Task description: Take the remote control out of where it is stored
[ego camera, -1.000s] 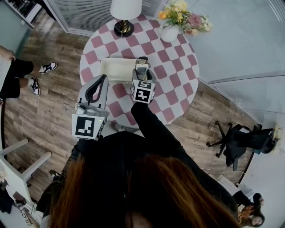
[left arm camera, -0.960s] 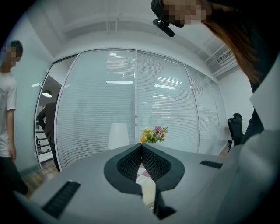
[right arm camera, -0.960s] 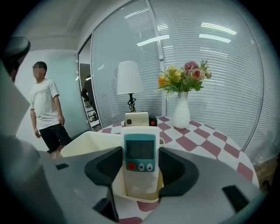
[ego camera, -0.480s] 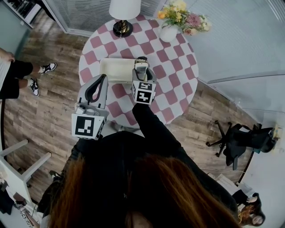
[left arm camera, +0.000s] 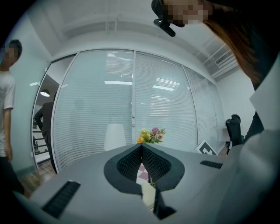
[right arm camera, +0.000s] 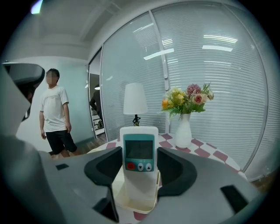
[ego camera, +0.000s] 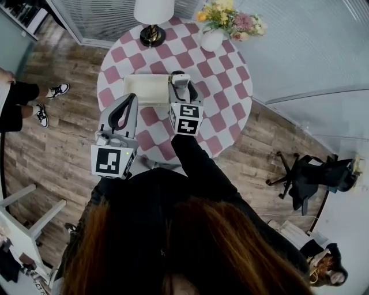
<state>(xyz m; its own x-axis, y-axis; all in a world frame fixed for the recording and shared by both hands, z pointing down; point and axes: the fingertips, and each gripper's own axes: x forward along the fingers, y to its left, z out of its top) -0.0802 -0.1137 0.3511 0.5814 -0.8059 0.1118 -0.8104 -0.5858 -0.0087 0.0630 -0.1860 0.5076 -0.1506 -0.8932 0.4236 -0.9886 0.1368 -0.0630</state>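
Note:
The white remote control, with a screen and a red button, stands upright between my right gripper's jaws. Its lower end sits in a cream holder. My right gripper is shut on the remote, a dark pad against each side. In the head view the right gripper is over the round checked table, at the right end of the cream tray, with the remote in it. My left gripper hangs shut and holds nothing near the table's left edge. Its pads meet at the tip.
A white lamp and a white vase of flowers stand at the table's far side. A person stands on the wood floor to the left. A black office chair is at the right, by the glass wall.
The head view has shifted a little, so the table sits slightly more to the left. Both grippers keep their places, and the right one still grips the remote.

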